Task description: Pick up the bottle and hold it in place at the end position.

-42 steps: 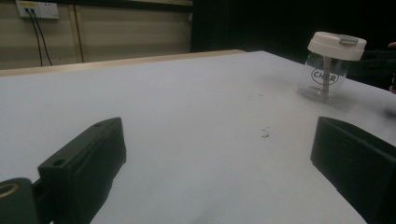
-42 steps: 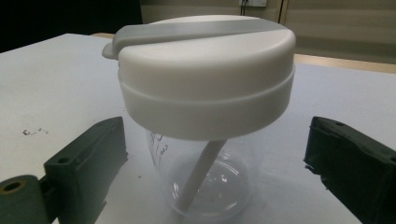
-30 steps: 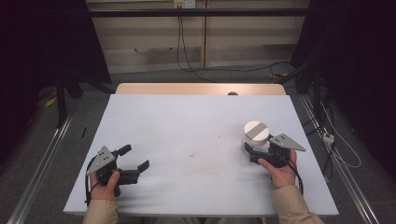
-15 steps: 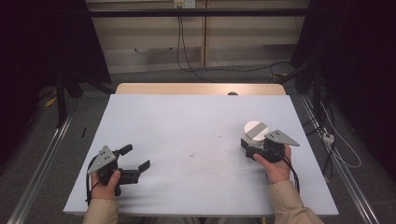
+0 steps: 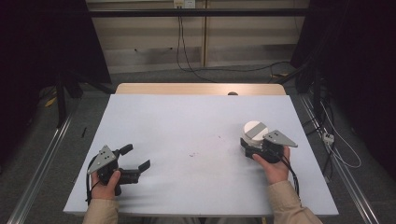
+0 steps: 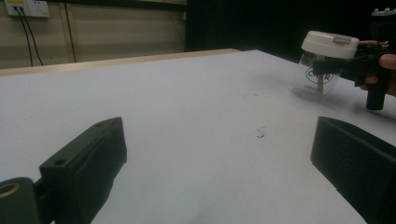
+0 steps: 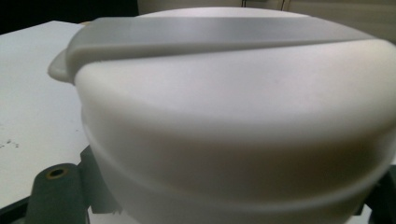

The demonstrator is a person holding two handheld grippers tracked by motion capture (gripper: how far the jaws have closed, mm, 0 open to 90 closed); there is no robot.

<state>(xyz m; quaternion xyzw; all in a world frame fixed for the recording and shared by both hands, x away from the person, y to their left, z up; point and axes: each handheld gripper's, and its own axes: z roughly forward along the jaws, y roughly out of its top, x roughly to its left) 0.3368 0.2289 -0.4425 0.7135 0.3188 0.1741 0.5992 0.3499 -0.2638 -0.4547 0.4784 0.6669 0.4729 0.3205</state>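
The clear plastic jar with a white lid [image 5: 255,132] stands on the right of the white table [image 5: 187,126]; your right gripper [image 5: 248,143], jaws just closing, clamps it. Your left gripper [image 5: 138,157] rests well apart, jaws spread, empty.

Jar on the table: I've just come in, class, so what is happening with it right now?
A person sits at a white table with a tool in each hand. The right tool has just closed its jaws on a clear jar with a white lid, gripping it just below the lid while it stands upright on the table. The left tool rests near the table's front left corner, its jaws open with nothing between them, far from the jar.
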